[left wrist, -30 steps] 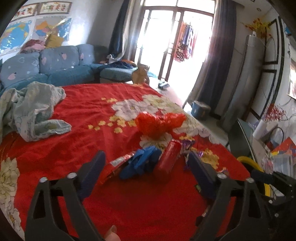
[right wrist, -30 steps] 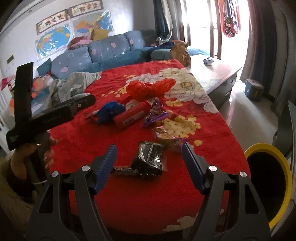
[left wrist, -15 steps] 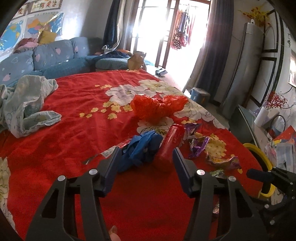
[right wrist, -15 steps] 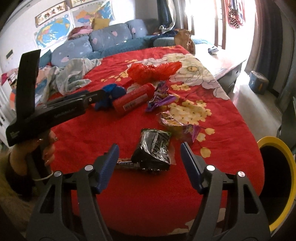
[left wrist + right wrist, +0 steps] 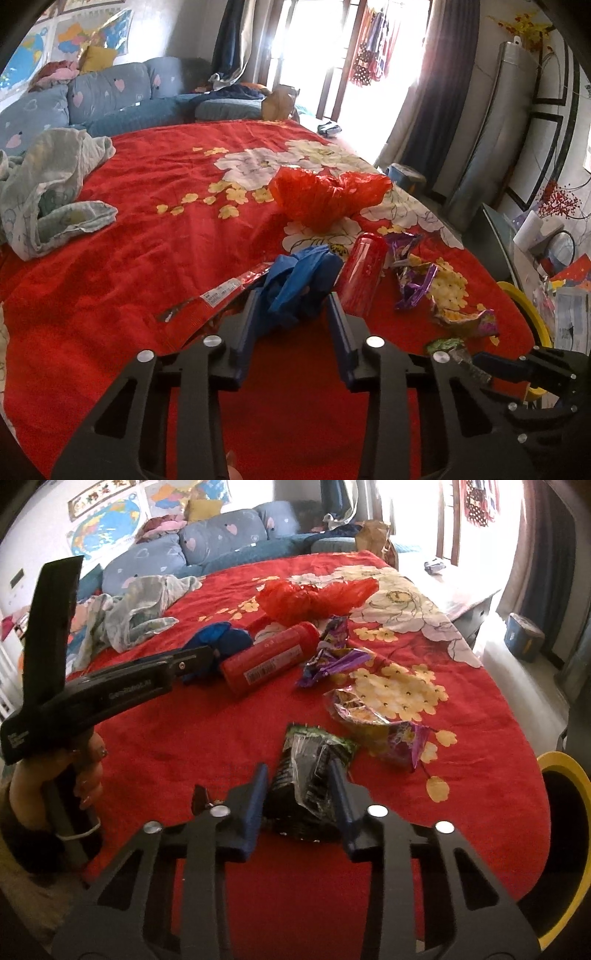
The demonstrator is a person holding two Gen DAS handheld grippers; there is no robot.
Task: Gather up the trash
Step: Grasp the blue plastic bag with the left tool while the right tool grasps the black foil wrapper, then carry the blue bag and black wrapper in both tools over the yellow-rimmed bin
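Both tongs are down on the red flowered cloth (image 5: pixel 155 206) at once. The left tongs (image 5: pixel 293 295) have just been closing, and their blue fingers (image 5: pixel 248 325) now flank the crumpled blue bag (image 5: pixel 301 280), touching its sides; whether they truly pinch it I cannot tell. The red can (image 5: pixel 362 273) is the landmark: it lies on its side just right of that blue bag, long axis running away from the left camera, its rounded end pointing toward the red plastic bag (image 5: pixel 328 195) beyond it. Left of the blue bag a flat red wrapper (image 5: pixel 221 291) stretches out.

On the other side, the right tongs (image 5: pixel 299 775) have just been closing too, and they pinch the black-and-green wrapper (image 5: pixel 310 771), which bulges between the fingers (image 5: pixel 255 801). That wrapper sits nearer the right camera than the red can (image 5: pixel 269 657), well apart from it, its long axis running away from the camera, its green edge pointing toward the can. Between them lie a purple wrapper (image 5: pixel 328 657) and a yellow-purple wrapper (image 5: pixel 376 720). A yellow-rimmed bin (image 5: pixel 569 842) stands at the far right.
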